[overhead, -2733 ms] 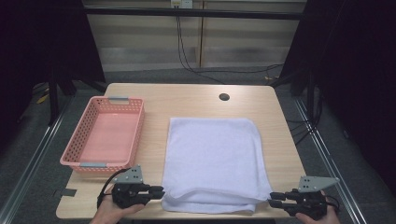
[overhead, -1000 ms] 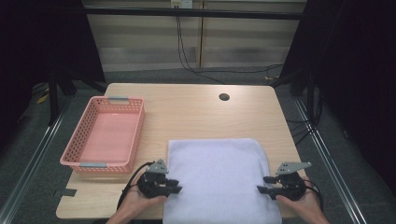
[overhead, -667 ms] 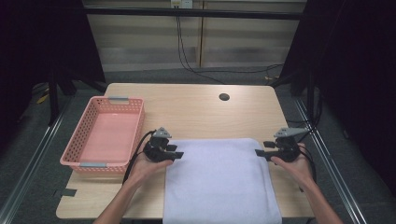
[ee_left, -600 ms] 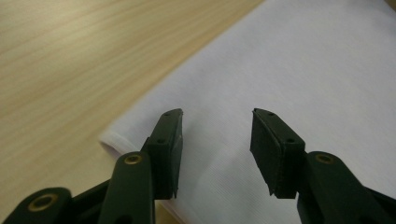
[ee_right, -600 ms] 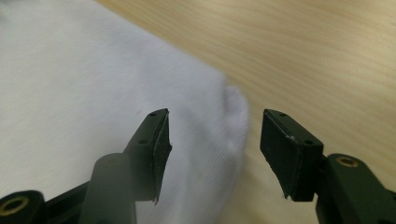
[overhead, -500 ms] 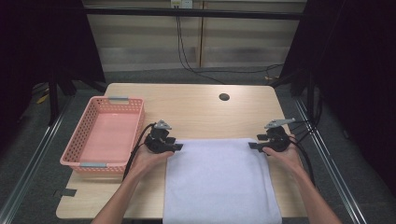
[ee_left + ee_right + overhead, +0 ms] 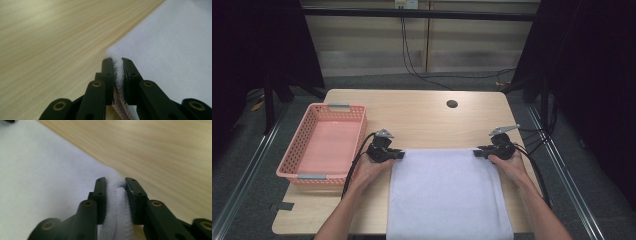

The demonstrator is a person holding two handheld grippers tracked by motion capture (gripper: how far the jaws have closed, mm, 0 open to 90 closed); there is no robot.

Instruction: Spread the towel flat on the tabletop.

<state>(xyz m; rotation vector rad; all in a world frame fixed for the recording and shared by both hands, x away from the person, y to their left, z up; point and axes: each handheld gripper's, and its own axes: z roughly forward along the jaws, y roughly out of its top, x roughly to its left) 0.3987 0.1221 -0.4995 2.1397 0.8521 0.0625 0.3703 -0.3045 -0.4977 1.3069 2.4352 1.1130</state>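
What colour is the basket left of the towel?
Pink, with a lattice wall: the basket shows best in the high view.

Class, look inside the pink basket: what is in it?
The basket holds nothing on the visible part of its floor. Its near wall hides the strip of floor just behind it, so that part cannot be checked.

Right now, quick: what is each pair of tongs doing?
Left tongs: closed on a far corner of the white towel.
Right tongs: closed on the towel's other far corner.
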